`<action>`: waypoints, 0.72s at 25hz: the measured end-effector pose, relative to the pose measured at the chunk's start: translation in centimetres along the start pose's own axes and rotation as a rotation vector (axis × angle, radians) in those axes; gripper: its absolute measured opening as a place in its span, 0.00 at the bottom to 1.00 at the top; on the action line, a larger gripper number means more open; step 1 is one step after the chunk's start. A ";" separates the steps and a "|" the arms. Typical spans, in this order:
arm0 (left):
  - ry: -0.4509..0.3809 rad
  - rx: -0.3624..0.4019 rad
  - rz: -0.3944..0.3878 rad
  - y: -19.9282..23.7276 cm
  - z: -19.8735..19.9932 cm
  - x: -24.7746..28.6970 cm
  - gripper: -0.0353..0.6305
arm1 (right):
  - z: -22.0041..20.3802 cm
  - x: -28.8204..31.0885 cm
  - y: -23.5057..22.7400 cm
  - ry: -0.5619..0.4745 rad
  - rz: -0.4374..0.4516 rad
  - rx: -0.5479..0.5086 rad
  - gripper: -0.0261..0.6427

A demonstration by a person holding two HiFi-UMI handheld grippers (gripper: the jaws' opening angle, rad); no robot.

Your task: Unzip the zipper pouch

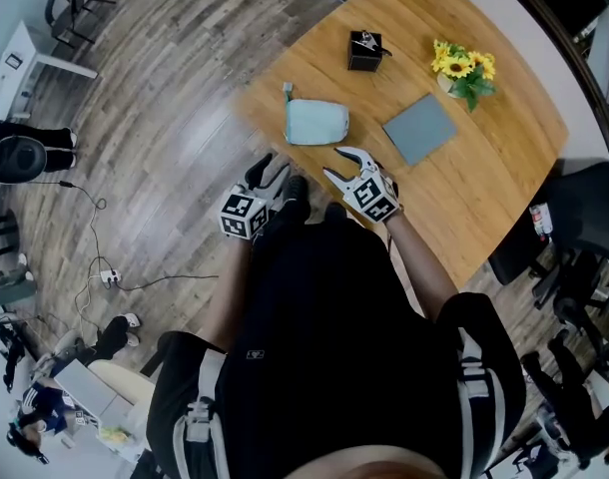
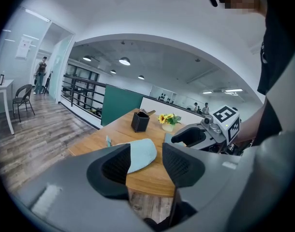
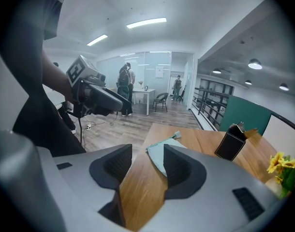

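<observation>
The pouch (image 1: 316, 122) lies flat on the table (image 1: 484, 188), just ahead of both tongs and touching neither. It looks zipped shut, its pull tab (image 1: 288, 90) at the far left corner, so the whole job seems left to do. The left tongs (image 1: 272, 176) and right tongs (image 1: 342, 166) both gape empty, side by side, tilted down toward it.

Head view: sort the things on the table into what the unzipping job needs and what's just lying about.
For the job: zipper pouch; left gripper and right gripper, both open and empty.

Lying about: black holder; sunflowers; grey pad.
</observation>
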State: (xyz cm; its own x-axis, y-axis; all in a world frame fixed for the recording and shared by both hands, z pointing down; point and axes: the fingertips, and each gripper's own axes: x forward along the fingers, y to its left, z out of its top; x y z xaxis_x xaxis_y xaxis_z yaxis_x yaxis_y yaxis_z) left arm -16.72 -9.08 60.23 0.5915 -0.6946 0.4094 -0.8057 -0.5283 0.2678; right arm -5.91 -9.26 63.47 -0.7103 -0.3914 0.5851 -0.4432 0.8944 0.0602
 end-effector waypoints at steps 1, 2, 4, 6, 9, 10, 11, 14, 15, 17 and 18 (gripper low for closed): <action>0.003 -0.003 -0.001 0.4 -0.1 -0.1 0.36 | 0.1 0.4 0.1 0.005 0.002 -0.001 0.35; 0.006 -0.006 -0.002 0.8 -0.2 -0.2 0.36 | 0.2 0.8 0.1 0.011 0.004 -0.002 0.34; 0.012 -0.011 -0.003 1.6 -0.5 -0.5 0.36 | 0.3 1.7 0.3 0.020 0.007 -0.008 0.34; 0.018 -0.015 -0.003 2.3 -0.8 -0.6 0.36 | 0.4 2.5 0.5 0.029 0.011 -0.011 0.34; 0.026 -0.021 -0.011 3.0 -1.3 -0.6 0.36 | 0.2 3.7 0.6 0.042 0.018 -0.012 0.33; 0.027 -0.024 -0.014 3.3 -1.4 -0.5 0.36 | 0.2 4.1 0.7 0.046 0.019 -0.012 0.33; 0.029 -0.026 -0.017 3.6 -1.5 -0.5 0.36 | 0.2 4.4 0.7 0.050 0.019 -0.013 0.32; 0.031 -0.028 -0.025 4.4 -1.9 -0.3 0.35 | -0.1 5.5 0.9 0.065 0.020 -0.020 0.30; 0.032 -0.029 -0.027 4.6 -2.0 -0.2 0.35 | -0.2 5.8 1.0 0.072 0.020 -0.025 0.30; 0.036 -0.028 -0.031 5.1 -2.2 0.0 0.35 | -0.3 6.6 1.0 0.081 0.025 -0.041 0.29; 0.039 -0.026 -0.033 5.3 -2.4 0.2 0.35 | -0.3 6.9 1.1 0.087 0.029 -0.050 0.29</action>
State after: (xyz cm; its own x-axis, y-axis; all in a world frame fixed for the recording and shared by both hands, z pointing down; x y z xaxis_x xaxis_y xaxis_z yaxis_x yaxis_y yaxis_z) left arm -20.95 -10.88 63.84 0.6162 -0.6572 0.4339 -0.7868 -0.5373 0.3037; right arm -11.13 -10.94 67.86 -0.6712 -0.3470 0.6550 -0.3940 0.9155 0.0812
